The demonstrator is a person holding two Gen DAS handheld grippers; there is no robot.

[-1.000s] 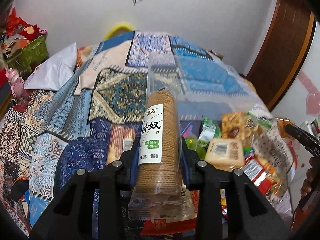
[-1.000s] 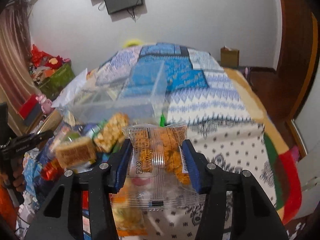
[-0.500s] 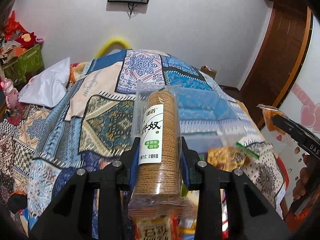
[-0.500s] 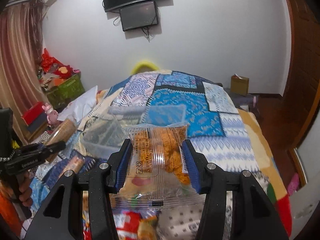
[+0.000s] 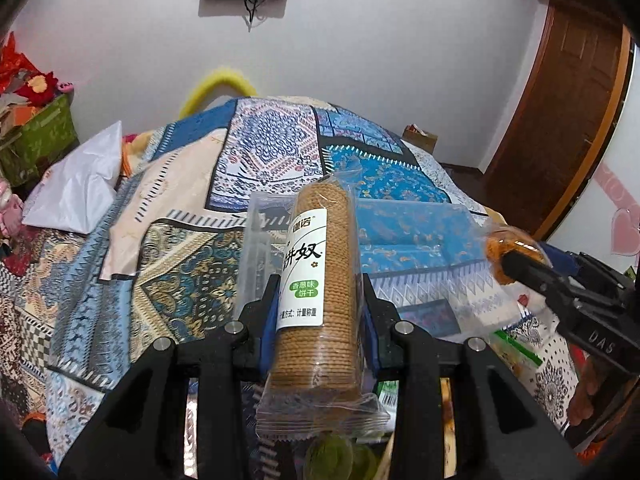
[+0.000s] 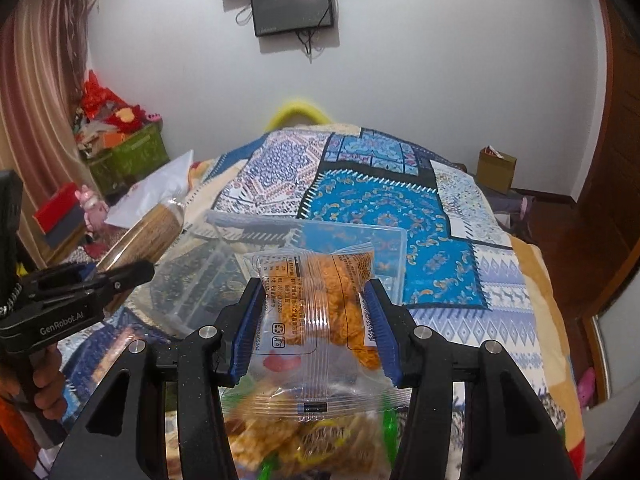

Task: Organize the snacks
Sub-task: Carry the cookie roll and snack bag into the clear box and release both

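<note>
My left gripper (image 5: 319,300) is shut on a tall clear-wrapped roll of brown biscuits (image 5: 320,280) with a white label, held upright above the bed. My right gripper (image 6: 316,292) is shut on a clear packet of orange fried snacks (image 6: 332,300). Just beyond both lies a clear plastic storage box (image 6: 304,240), also seen behind the biscuit roll (image 5: 416,236). The right gripper with its orange packet shows at the right edge of the left wrist view (image 5: 520,264); the left gripper with the biscuit roll (image 6: 148,236) shows at the left of the right wrist view (image 6: 124,276).
A patchwork blue quilt (image 5: 280,148) covers the bed. More snack packets (image 6: 288,440) lie in a heap below the grippers. A white pillow (image 5: 80,184) and a green crate (image 6: 132,152) are at the left. A brown door (image 5: 568,112) and a cardboard box (image 6: 496,168) stand at the right.
Both grippers have risen and moved forward over the bed with their snacks. The snack heap has dropped to the bottom of the views, and the clear box is now close ahead.
</note>
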